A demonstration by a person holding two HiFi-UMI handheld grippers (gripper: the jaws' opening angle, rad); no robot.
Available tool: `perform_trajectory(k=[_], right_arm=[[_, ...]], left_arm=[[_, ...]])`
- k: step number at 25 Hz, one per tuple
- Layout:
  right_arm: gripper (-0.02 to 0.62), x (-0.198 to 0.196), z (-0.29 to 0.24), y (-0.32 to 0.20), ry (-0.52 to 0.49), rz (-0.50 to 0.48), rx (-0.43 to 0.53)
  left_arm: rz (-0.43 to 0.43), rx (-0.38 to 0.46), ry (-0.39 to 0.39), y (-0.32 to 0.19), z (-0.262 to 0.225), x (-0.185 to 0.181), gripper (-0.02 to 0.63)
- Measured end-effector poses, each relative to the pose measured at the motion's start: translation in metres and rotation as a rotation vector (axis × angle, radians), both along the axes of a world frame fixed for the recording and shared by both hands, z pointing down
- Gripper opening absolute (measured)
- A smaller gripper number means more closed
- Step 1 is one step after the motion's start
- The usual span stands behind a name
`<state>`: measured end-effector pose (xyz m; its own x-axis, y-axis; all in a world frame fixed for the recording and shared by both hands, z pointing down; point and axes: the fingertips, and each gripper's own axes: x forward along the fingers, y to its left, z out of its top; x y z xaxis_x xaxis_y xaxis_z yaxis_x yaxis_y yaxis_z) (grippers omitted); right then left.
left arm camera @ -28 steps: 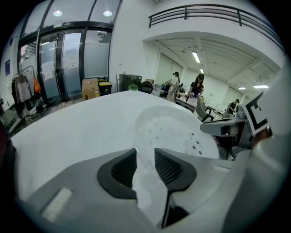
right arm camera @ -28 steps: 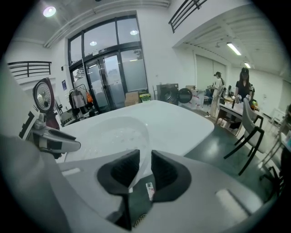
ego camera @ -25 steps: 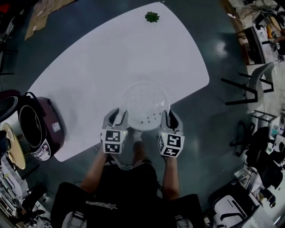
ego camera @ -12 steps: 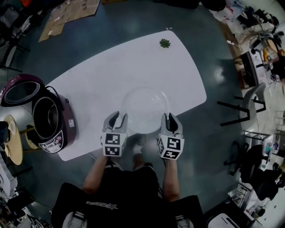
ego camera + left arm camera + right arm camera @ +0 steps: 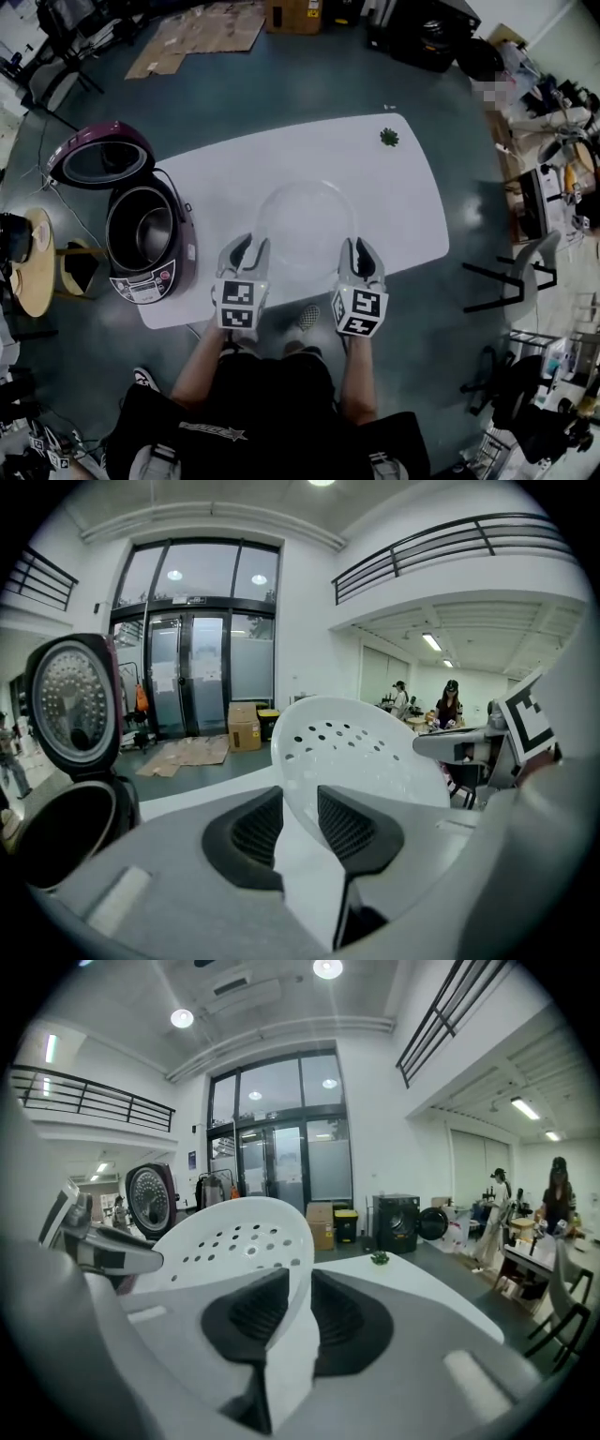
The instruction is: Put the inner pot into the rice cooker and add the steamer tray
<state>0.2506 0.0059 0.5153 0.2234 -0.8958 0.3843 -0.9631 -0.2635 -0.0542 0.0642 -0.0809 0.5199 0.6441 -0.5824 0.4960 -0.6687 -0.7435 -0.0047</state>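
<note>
- The white perforated steamer tray [image 5: 305,225] is held in the air over the near edge of the white table [image 5: 394,202].
- The tray's left rim is pinched between the pads of the left gripper [image 5: 246,253], as the left gripper view shows [image 5: 298,803].
- The tray's right rim is clamped by the right gripper [image 5: 356,255].
- The rice cooker [image 5: 150,239] is seen at the table's left end with its lid [image 5: 101,155] raised.
- The inner pot [image 5: 139,230] is seated inside the cooker.
- A small green object [image 5: 389,138] is set at the table's far right corner.
</note>
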Motion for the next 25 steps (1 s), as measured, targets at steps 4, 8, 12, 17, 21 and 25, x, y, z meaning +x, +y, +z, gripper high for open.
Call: perform_trajectory(k=[4, 8, 12, 17, 21, 25], right_arm=[[0.077, -0.037, -0.02, -0.03, 0.016, -0.063, 0.044], [0.077, -0.077, -0.042, -0.056, 0.027, -0.132, 0.082], [0.077, -0.119, -0.059, -0.083, 0.031, -0.197, 0.115], [0.077, -0.171, -0.072, -0.101, 0.029, -0.284, 0.145], [0.077, -0.22, -0.079, -0.126, 0.024, -0.351, 0.16], [0.077, -0.267, -0.084, -0.149, 0.024, -0.407, 0.172]], left_arm=[[-0.06, 0.038, 0.01, -0.018, -0.02, -0.041, 0.123], [-0.126, 0.071, 0.019, -0.032, -0.041, -0.086, 0.121], [-0.191, 0.103, 0.024, -0.048, -0.058, -0.132, 0.121], [-0.285, 0.133, 0.027, -0.051, -0.071, -0.187, 0.12], [-0.348, 0.15, 0.02, -0.063, -0.079, -0.238, 0.12], [-0.405, 0.165, 0.018, -0.075, -0.084, -0.286, 0.119]])
